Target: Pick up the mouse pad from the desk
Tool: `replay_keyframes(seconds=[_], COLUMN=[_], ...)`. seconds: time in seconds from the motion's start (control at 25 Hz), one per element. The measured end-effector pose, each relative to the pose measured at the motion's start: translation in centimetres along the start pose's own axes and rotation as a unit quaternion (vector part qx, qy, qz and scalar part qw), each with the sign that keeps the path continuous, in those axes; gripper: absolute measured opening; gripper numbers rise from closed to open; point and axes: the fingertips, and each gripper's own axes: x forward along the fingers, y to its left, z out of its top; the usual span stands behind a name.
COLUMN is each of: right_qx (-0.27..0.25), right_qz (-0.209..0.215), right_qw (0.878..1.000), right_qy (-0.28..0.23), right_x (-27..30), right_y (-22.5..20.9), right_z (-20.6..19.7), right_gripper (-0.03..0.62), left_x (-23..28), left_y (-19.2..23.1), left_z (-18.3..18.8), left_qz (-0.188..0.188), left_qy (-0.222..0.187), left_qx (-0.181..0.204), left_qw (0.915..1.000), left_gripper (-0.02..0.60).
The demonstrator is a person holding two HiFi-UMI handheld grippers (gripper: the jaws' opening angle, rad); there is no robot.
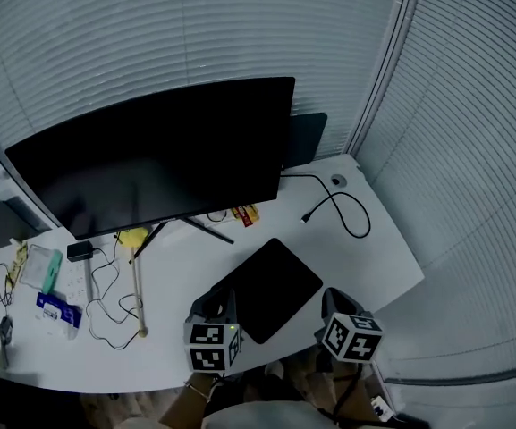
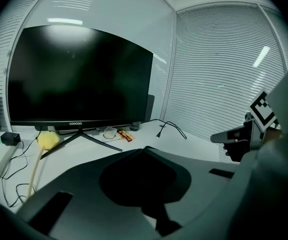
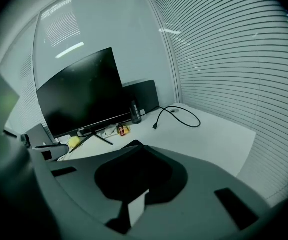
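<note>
All three views are dim, with a cold blue-grey cast. In the head view, fisheye distortion bends the blinds (image 1: 472,105) and the desk (image 1: 374,248) edge, and the frame goes black from 6 to 8 o'clock. The monitor (image 1: 159,155) carries a faint sheen. Both gripper views sit in a black circular vignette with a soft foreground. In both, a light strip (image 2: 64,21) glares at 11 o'clock.

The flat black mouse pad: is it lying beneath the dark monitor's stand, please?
No, the black mouse pad lies on the white desk, apart from the stand.
</note>
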Motion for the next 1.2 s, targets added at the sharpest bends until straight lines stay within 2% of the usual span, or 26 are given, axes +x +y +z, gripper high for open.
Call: replay_keyframes(seconds=[0.44, 0.52, 0.6, 1.2], right_qx=[-0.039, -0.047, -0.056, -0.14], right_qz=[0.04, 0.044, 0.047, 0.081], right_qw=[0.997, 0.996, 0.995, 0.977], right_qy=[0.048, 0.057, 0.066, 0.139], right_x=[5.0, 5.8, 6.4, 11.2], right_y=[0.1, 0.0, 0.0, -0.7], right_z=[-1.6, -1.7, -1.8, -4.1], right_gripper=[0.037, 0.05, 0.117, 0.171], left_x=[-0.3, -0.3, -0.3, -0.9], left_y=[2.8, 3.2, 3.5, 5.6], left_z=[-2.8, -3.4, -3.9, -7.3], left_qz=[0.059, 0.065, 0.071, 0.125], left_qy=[0.023, 0.027, 0.031, 0.053], left_qx=[-0.027, -0.033, -0.04, -0.082], left_qw=[0.9976, 0.997, 0.9962, 0.9874], left_gripper=[0.017, 0.017, 0.017, 0.017])
